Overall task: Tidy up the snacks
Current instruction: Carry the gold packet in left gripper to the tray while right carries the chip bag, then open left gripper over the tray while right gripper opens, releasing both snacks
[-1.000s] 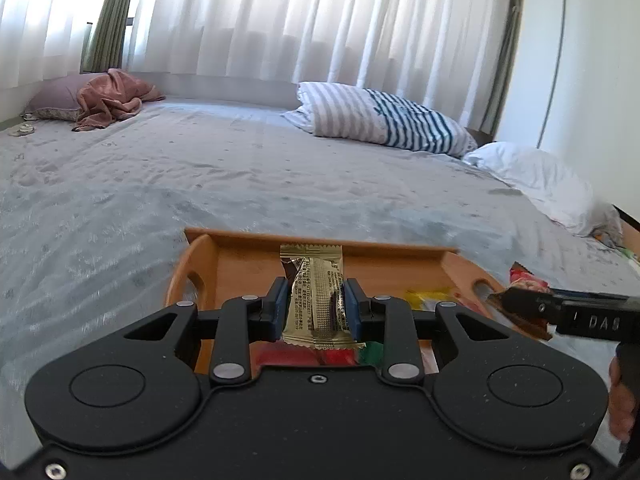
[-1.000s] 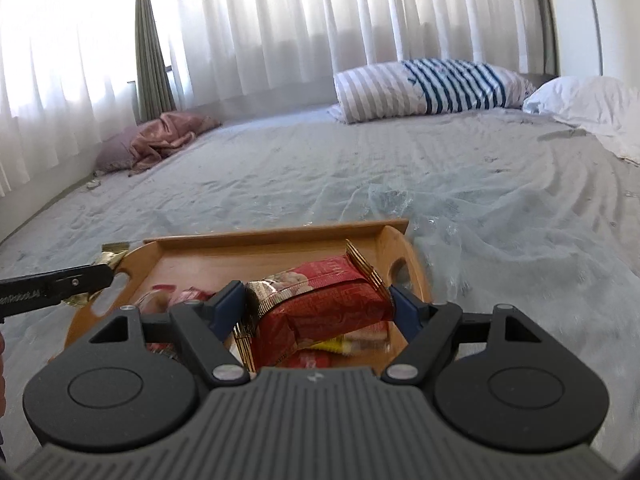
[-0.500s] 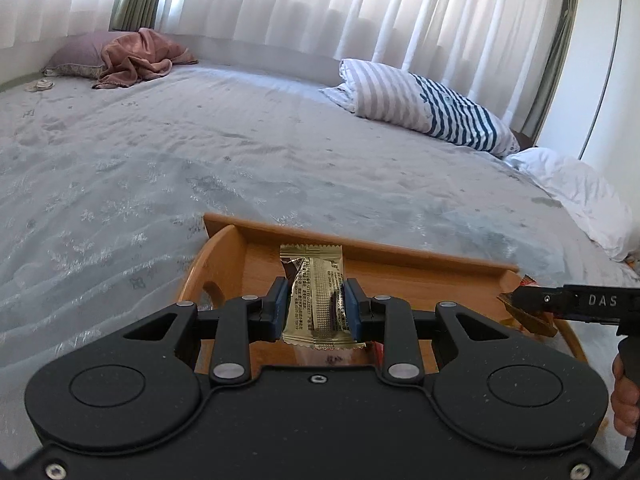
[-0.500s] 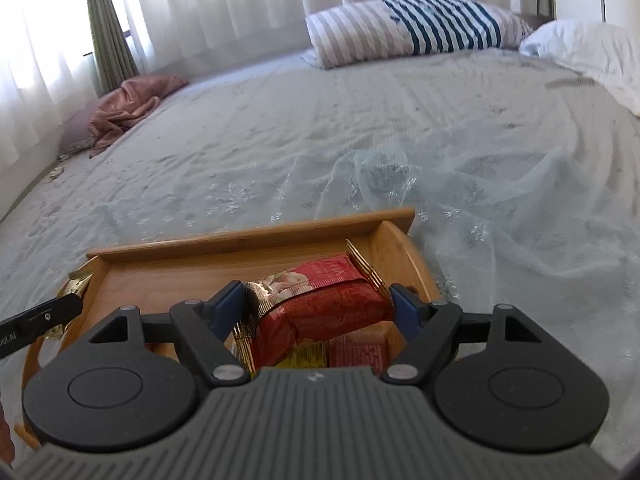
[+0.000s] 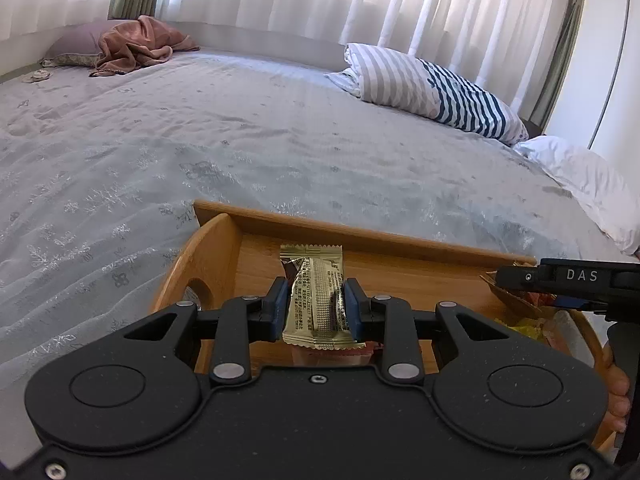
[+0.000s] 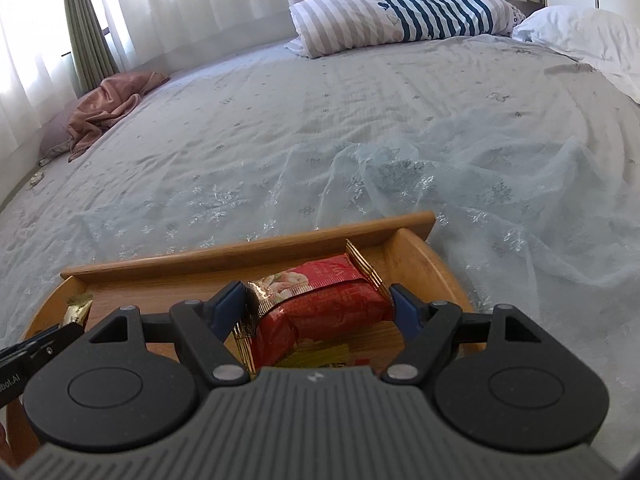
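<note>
A wooden tray (image 5: 360,236) with cut-out handles rests on the bed, also seen in the right wrist view (image 6: 248,250). My left gripper (image 5: 315,300) is shut on a gold foil snack packet (image 5: 316,296), held upright over the tray's left part. In the right wrist view my right gripper (image 6: 318,300) is shut on a red snack packet (image 6: 320,304), lying crosswise between the blue pads above the tray's right half. More packets, yellow and red (image 6: 320,356), lie on the tray floor beneath it. The right gripper's black finger (image 5: 568,276) shows at the left view's right edge.
The grey patterned bedspread (image 5: 240,140) spreads around the tray, with sheer fabric bunched at the right (image 6: 480,184). A striped pillow (image 5: 424,88) and a white pillow (image 5: 588,180) lie at the far side, a pink blanket (image 5: 136,44) at the far left.
Both grippers have moved forward and down over the tray, which now sits closer and larger. Each packet stays gripped as before.
</note>
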### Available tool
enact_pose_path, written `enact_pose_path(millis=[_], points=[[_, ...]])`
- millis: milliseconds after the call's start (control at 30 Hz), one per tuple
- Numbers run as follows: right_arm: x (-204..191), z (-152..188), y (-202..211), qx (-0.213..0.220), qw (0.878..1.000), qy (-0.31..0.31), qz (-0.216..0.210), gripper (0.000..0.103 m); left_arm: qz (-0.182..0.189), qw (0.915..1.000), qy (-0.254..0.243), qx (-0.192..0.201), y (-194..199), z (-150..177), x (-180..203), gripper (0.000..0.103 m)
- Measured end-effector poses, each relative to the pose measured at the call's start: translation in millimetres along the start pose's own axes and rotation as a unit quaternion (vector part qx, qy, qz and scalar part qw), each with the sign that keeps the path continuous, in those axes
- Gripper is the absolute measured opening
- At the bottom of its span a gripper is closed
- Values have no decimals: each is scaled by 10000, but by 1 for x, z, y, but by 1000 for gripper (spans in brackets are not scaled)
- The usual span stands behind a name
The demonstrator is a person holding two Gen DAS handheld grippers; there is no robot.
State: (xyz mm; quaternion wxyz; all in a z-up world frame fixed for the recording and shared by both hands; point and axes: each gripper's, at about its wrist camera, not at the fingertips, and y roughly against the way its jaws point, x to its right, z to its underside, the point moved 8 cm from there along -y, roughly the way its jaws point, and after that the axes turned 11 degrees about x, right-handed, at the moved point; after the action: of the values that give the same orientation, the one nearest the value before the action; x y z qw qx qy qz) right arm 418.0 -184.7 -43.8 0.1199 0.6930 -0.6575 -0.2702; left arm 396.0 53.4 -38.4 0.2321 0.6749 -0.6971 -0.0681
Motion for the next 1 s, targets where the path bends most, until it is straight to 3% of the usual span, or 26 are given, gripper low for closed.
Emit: enact_pose_path(millis=[200,467,833,933,1000], points=[[3,6,-2,149,9996,-224,23,78,-6,10000,8,-72,-5,5,-2,28],[-1,10,0,310,9995,-39,52,78,-10,9999,36,-107,-8,12,-4,28],[-3,12,6,413,9990,-20,-157,83,4,9995,-307,-99,-10,15,3,30],[0,7,17,615,9976,-134,-288,90,57,9995,-276,-129,-7,14,4,49],[1,4,26,729,9967,-99,-339,93,105,9996,-245,-89,-2,12,4,54]])
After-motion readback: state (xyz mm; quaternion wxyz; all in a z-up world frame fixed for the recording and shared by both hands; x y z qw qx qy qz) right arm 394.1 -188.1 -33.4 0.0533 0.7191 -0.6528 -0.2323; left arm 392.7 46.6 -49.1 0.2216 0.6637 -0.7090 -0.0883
